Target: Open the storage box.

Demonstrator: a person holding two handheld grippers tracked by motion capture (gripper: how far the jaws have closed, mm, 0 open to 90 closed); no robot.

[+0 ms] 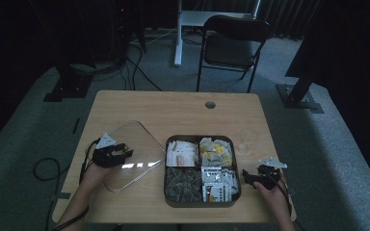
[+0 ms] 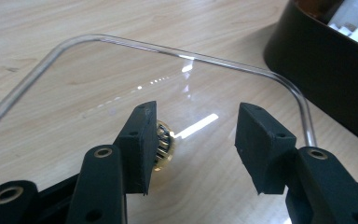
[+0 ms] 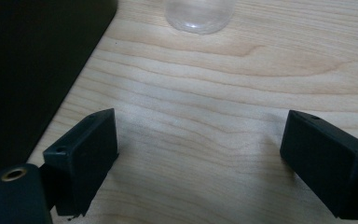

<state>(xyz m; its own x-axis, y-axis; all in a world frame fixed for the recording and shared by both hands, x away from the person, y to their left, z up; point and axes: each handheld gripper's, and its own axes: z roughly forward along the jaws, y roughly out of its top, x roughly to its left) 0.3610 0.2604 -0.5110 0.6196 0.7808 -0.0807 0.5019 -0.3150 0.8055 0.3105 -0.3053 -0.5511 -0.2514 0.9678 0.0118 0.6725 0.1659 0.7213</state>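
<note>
Pale wooden surface (image 1: pixel 183 108) with a round hole (image 1: pixel 210 104) near the far edge. Clear lid (image 1: pixel 130 151) lying flat at left; dark four-part tray (image 1: pixel 200 171) of packets just beside it; small clear cup (image 3: pixel 199 14) right of tray.

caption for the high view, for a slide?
Open grippers flank a four-compartment tray of packets on a wooden table; clear lid lies left.

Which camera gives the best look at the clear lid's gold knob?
The left gripper view: the gold knob sits close up beside one jaw of the open left hand-held gripper, on the clear lid. In the high view the lid shows whole, the knob too small to tell.
</note>
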